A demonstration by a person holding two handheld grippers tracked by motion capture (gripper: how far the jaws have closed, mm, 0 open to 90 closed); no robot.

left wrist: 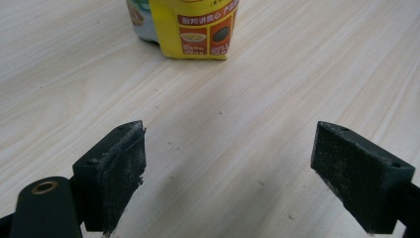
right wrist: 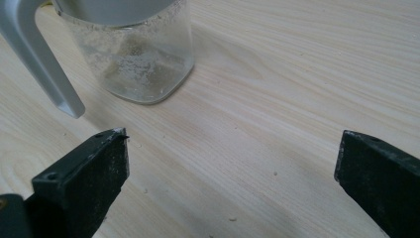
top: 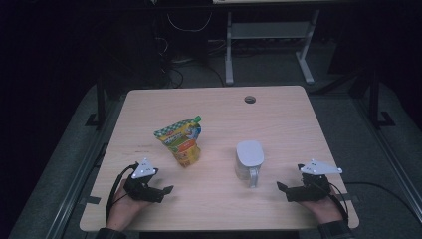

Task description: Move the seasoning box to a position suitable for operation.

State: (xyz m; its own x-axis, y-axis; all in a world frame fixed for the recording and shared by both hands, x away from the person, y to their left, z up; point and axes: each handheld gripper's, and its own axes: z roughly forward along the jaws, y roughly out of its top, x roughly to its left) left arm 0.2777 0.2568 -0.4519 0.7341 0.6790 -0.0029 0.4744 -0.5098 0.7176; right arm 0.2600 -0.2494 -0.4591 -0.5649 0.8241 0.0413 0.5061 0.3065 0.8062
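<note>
Jaws stand wide apart on both tools, with nothing between them. Your left gripper (top: 166, 189) rests low near the table's (top: 278, 124) front edge, aimed at the yellow pouch (top: 182, 141), which stands upright just ahead of it, so a short reach would likely meet its lower half. Your right gripper (top: 282, 188) sits likewise, facing the clear jug (top: 249, 159) whose white handle (right wrist: 42, 59) points back toward you. The 2 items stand apart at mid-table, 1 within reach of each hand.
</note>
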